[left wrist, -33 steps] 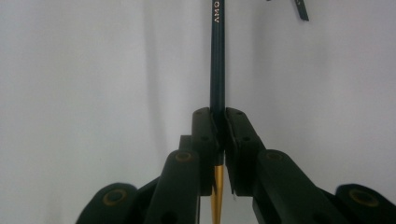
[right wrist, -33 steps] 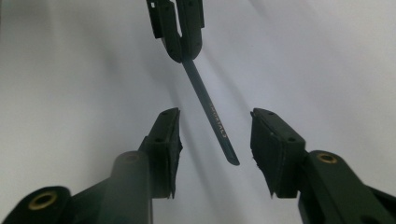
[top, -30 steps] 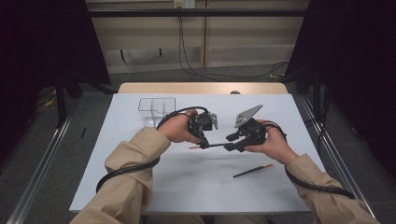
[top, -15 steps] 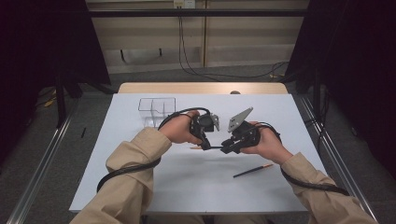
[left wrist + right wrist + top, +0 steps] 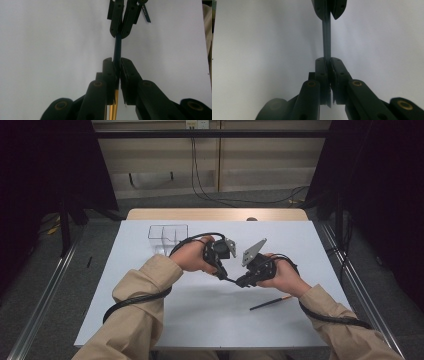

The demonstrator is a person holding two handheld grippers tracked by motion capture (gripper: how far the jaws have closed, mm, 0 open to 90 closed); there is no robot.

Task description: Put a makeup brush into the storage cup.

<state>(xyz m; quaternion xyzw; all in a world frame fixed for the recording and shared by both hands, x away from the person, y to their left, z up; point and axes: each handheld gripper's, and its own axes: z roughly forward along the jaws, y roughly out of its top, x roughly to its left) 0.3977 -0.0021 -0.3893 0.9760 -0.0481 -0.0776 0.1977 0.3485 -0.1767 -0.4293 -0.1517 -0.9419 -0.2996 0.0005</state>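
A thin dark blue pen (image 5: 232, 279) hangs above the white table (image 5: 150, 285), held at both ends. My left gripper (image 5: 223, 273) is shut on one end; in the left gripper view its jaws (image 5: 117, 62) clamp the blue shaft (image 5: 117, 47), and a gold section (image 5: 113, 107) shows below them. My right gripper (image 5: 242, 281) is shut on the other end, seen far off in that view as the right gripper (image 5: 121, 31) with a clip beside it. In the right gripper view the right gripper (image 5: 327, 61) pinches the pen (image 5: 326, 40), with the left gripper (image 5: 327, 13) opposite.
A second slim dark stick with a light tip (image 5: 270, 303) lies on the table below my right hand. A clear two-part plastic box (image 5: 167, 235) stands at the back left. A wooden edge (image 5: 215, 214) runs along the far side.
My right gripper has shifted a little to the left, closer to the left gripper. Both stay shut on the pen.
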